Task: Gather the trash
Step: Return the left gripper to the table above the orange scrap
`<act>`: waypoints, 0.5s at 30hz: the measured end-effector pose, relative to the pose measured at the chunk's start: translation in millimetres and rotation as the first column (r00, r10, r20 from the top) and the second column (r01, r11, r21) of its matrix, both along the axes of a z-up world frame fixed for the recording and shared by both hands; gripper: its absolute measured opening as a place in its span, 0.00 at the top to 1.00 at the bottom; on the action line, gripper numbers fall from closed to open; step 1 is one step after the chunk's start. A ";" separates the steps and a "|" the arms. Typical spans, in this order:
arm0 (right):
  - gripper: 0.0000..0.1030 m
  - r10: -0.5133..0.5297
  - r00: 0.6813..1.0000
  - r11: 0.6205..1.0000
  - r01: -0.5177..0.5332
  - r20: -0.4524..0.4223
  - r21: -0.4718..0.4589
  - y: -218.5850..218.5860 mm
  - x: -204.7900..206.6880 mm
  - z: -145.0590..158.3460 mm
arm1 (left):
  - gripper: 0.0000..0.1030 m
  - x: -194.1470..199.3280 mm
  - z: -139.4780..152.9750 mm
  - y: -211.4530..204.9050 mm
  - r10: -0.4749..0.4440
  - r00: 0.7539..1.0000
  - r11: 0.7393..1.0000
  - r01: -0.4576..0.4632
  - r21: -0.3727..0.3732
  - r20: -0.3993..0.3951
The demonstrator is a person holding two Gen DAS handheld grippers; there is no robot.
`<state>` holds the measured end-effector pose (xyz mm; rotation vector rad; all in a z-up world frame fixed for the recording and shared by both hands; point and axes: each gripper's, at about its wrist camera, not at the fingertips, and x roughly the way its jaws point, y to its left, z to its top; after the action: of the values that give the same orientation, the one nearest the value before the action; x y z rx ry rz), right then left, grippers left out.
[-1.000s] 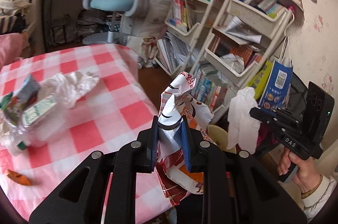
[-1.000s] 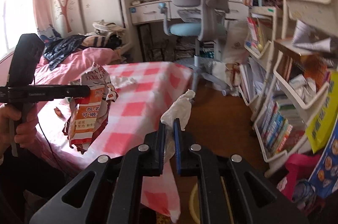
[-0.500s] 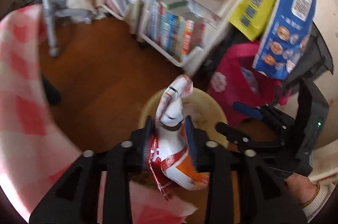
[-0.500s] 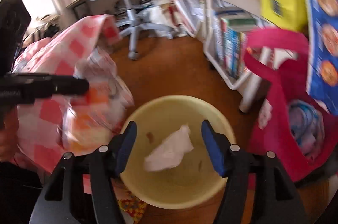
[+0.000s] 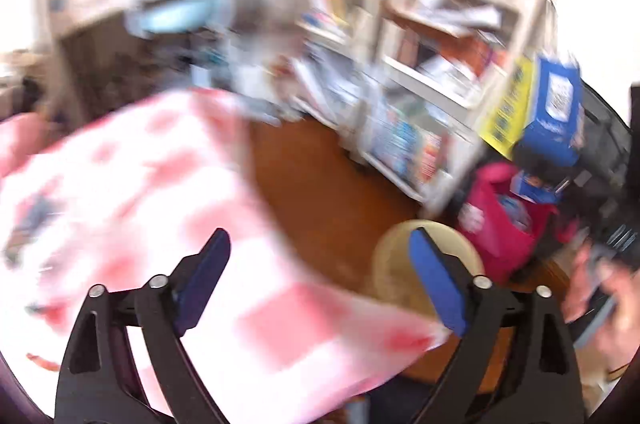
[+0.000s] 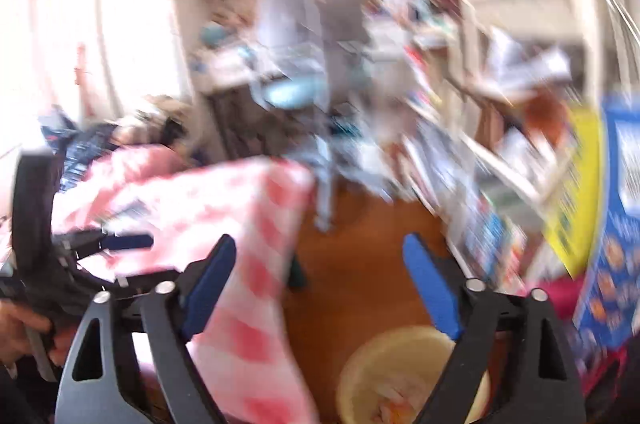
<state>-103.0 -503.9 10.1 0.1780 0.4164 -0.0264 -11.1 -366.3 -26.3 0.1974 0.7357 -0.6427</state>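
Both views are motion-blurred. My left gripper (image 5: 318, 274) has its blue-padded jaws spread wide and still opening, with nothing between them; it hangs over the corner of the pink-checked tablecloth (image 5: 132, 184). The yellow bin (image 5: 394, 264) stands on the floor to the right of that corner. My right gripper (image 6: 320, 276) is also opening wide and holds nothing. Below it the yellow bin (image 6: 384, 368) shows pale and orange trash inside. The left gripper (image 6: 120, 242) appears at the left of the right wrist view, over the cloth.
White shelf carts (image 5: 448, 64) packed with books stand on the right, with a yellow and blue bag (image 5: 552, 112) hanging and a pink bag (image 5: 500, 220) beside the bin. A grey-blue desk chair (image 6: 312, 36) stands behind. Brown floor (image 6: 360, 248) lies between table and shelves.
Both grippers opened and let go: the snack bag and the white tissue dropped into the yellow bin. Both views then swung up from the bin toward the table and room.
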 end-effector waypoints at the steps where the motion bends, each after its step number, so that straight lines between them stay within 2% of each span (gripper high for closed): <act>1: 0.13 0.028 0.999 1.000 -0.028 0.027 -0.003 15.2 7.7 12.3 | 0.10 0.7 9.0 26.0 0.044 0.999 0.999 -0.044 0.004 0.025; 4: 0.08 0.126 0.987 0.992 -0.126 0.101 -0.006 71.3 27.4 42.6 | 0.07 4.5 28.7 100.0 0.185 0.978 0.982 -0.188 0.021 0.094; 7: 0.07 0.214 0.969 0.977 -0.215 0.124 -0.001 121.6 48.7 49.3 | 0.07 11.1 39.1 171.5 0.323 0.937 0.943 -0.330 0.036 0.135; 10: 0.07 0.288 0.952 0.958 -0.286 0.103 -0.034 168.4 65.5 28.4 | 0.07 21.7 37.9 242.1 0.471 0.873 0.880 -0.475 0.003 0.122; 12: 0.08 0.334 0.942 0.939 -0.334 -0.013 -0.080 195.8 82.9 17.3 | 0.07 28.4 28.6 280.4 0.561 0.824 0.827 -0.561 -0.021 0.083; 14: 0.08 0.350 0.937 0.932 -0.347 0.013 -0.107 210.4 82.8 18.9 | 0.07 40.2 21.9 312.7 0.642 0.766 0.766 -0.643 0.021 0.027; 15: 0.08 0.354 0.935 0.929 -0.352 -0.003 -0.114 215.3 86.2 16.5 | 0.07 43.1 22.7 326.1 0.660 0.751 0.751 -0.660 0.015 0.010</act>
<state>-16.8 -288.6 26.6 -0.0109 0.4233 0.3068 32.0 -40.2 -3.6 -0.0561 0.7468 0.0504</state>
